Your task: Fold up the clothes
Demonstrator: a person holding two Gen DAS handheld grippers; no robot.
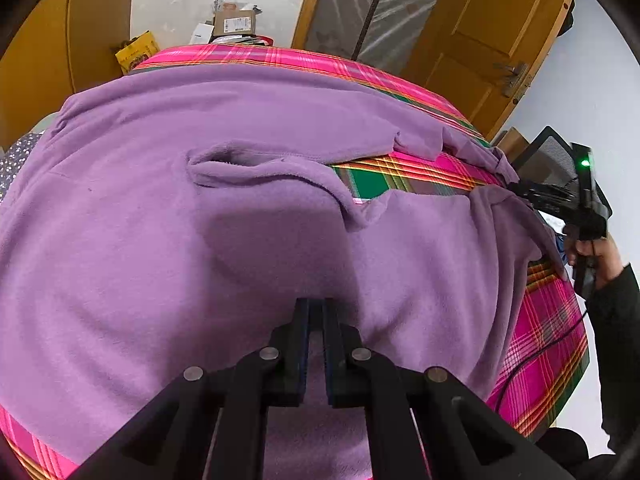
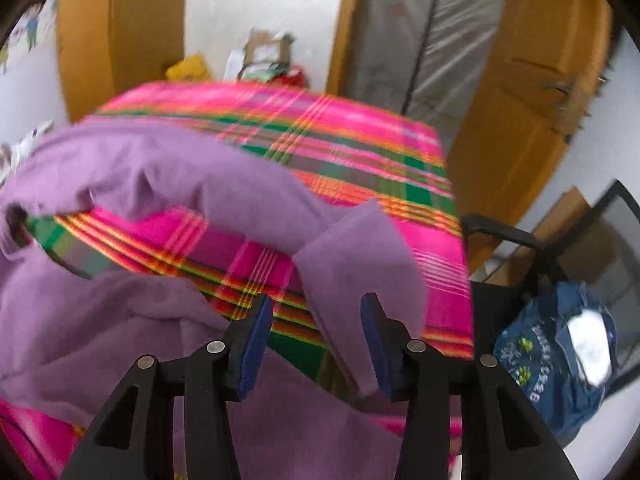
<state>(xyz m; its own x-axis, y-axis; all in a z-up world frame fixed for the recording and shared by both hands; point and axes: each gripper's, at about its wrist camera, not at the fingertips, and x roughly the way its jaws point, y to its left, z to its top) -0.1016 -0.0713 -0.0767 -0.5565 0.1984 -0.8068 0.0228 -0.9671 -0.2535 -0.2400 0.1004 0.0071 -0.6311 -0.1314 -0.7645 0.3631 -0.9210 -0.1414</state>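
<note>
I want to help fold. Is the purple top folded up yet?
Not yet. The purple fleece top lies mostly spread over the pink plaid cloth, one sleeve loosely flopped.

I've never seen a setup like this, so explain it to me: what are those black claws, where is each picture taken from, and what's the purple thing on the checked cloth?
There is no robot here. A person holds a black two-finger gripper in each hand, and each gripper carries a wide-angle camera looking along its fingers, which bends the pictures. One picture comes from the left gripper, the other from the right gripper. In the left view you also see the person's right hand holding its tool. The purple thing is a fleece garment spread over a pink plaid cloth for folding. The left gripper is shut on the fleece. The right one stands open, with a flap of fleece between its fingers but not pinched.
</note>
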